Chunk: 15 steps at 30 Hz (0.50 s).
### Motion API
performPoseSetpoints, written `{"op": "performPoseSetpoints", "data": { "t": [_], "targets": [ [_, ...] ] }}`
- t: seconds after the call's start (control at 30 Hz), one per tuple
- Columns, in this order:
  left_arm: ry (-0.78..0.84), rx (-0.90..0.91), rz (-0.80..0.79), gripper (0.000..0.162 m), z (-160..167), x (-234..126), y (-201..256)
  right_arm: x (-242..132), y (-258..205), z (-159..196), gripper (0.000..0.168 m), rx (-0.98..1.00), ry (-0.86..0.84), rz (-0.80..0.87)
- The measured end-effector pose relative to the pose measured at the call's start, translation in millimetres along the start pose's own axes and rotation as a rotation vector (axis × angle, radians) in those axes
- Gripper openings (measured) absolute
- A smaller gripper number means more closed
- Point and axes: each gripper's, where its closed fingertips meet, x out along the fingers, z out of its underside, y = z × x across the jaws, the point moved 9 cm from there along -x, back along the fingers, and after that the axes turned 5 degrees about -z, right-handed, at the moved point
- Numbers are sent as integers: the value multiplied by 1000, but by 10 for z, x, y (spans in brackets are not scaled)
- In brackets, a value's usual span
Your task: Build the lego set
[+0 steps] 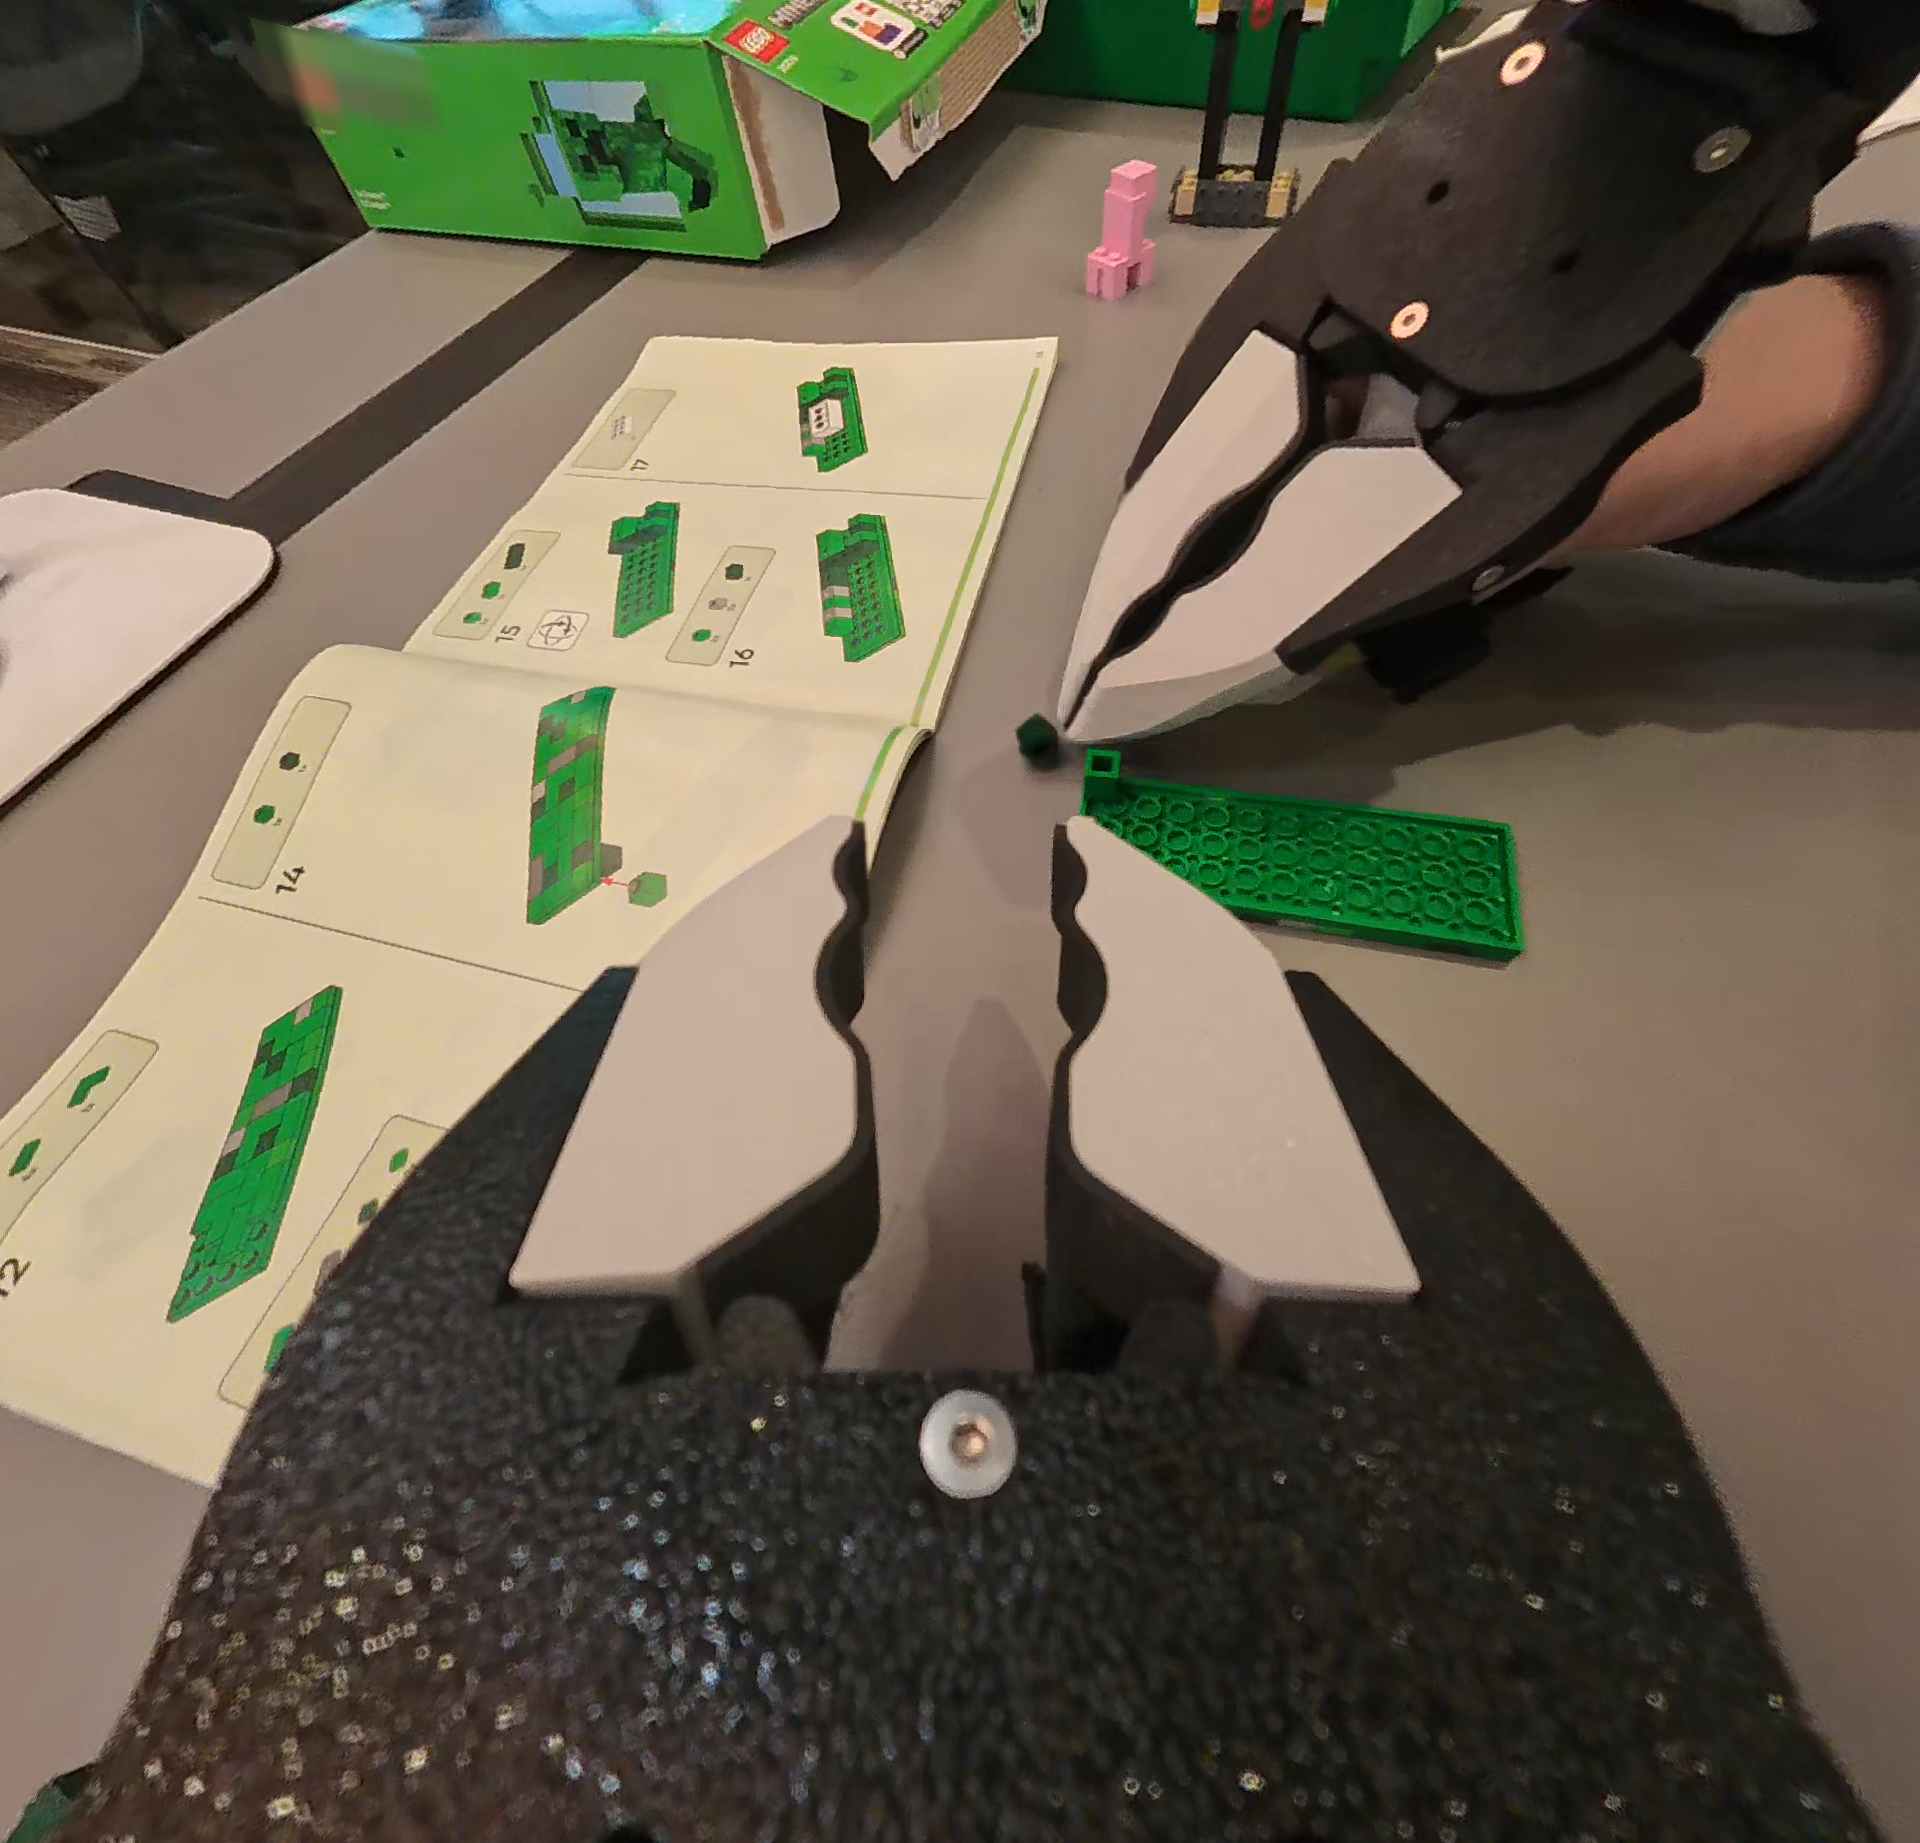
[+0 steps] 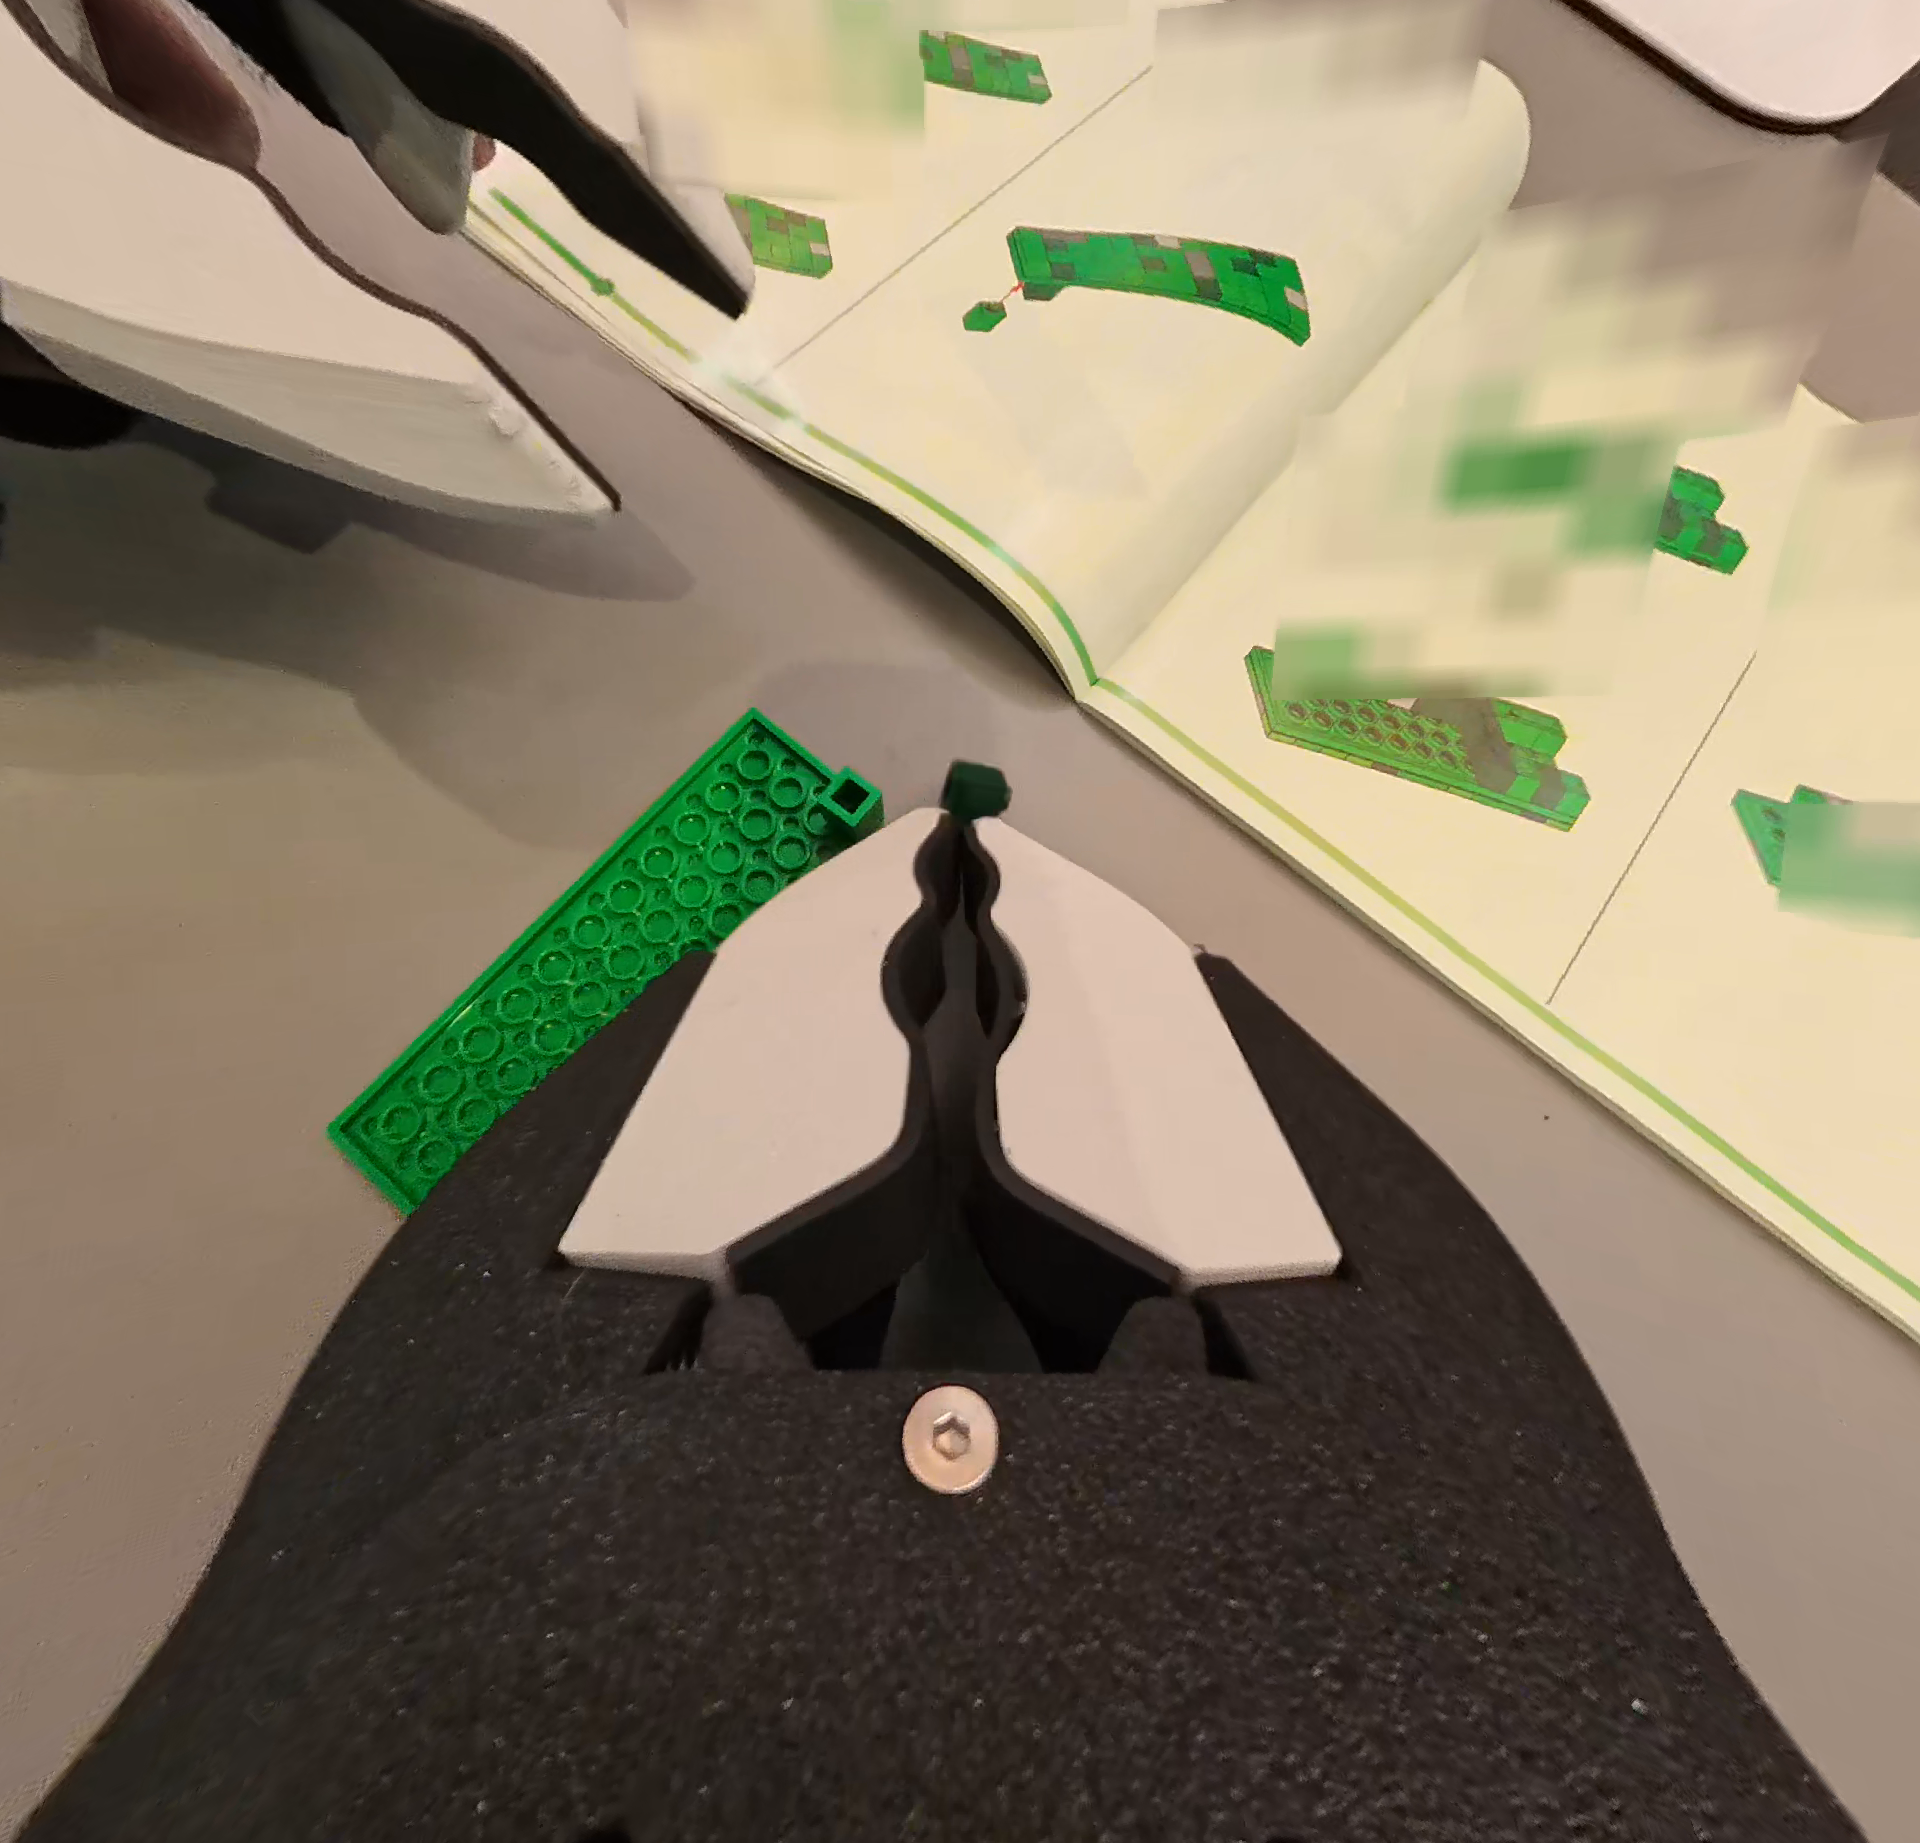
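Observation:
A green plate point(image 1: 1309, 858) lies studs-down on the grey table, with a small green square piece point(image 1: 1103, 763) at its near corner. A tiny dark green brick point(image 1: 1037, 735) lies on the table just left of that corner. My right gripper point(image 1: 1070, 723) is shut and empty, its tips resting on the table right beside the brick. In the right wrist view the brick point(image 2: 975, 787) sits just beyond the closed tips point(image 2: 956, 827), with the plate point(image 2: 582, 962) to the left. My left gripper point(image 1: 956, 837) is open and empty, hovering short of the brick and plate.
An open instruction booklet point(image 1: 644, 754) lies left of the bricks. Farther back are a green set box point(image 1: 623, 110), a pink figure point(image 1: 1122, 235), a black tower build point(image 1: 1242, 79) and a green bin point(image 1: 1143, 37). A white pad point(image 1: 104, 598) lies at the far left. Some 8 centimetres of space lies between my two pairs of fingers. My right tips are roughly 6 centimetres from the green plate point(image 1: 1309, 858).

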Motion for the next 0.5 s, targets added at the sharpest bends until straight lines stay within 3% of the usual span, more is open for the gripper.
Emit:
{"op": "performPoseSetpoints", "data": {
  "t": [0.5],
  "targets": [
    [18, -34, -14, 31, 65, -23, -43, -64, 106, -31, 14, -78, -17, -83]
  ]
}}
